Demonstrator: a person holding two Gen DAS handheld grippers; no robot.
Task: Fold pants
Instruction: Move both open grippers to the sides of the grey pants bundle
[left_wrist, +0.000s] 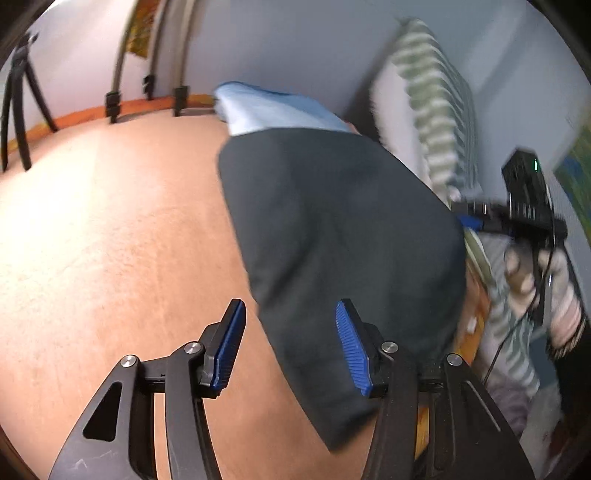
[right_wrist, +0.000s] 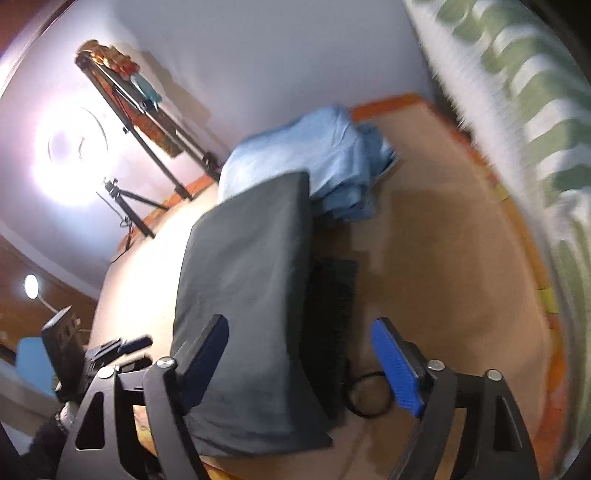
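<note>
I see the pants (left_wrist: 340, 236) as matt dark cloth, smooth with soft creases. Beyond them a light blue garment (right_wrist: 325, 158) looks like thinner, rumpled cloth. The bed (left_wrist: 110, 229) has a tan fabric cover with a fine, slightly fuzzy nap. My left gripper (left_wrist: 290, 347) and right gripper (right_wrist: 299, 360) show matt black frames with shiny metal screw heads; their pads (left_wrist: 351, 347) are ribbed blue material, rubber or plastic, I cannot tell which. The striped blanket (left_wrist: 436, 107) looks fluffy, though blurred.
</note>
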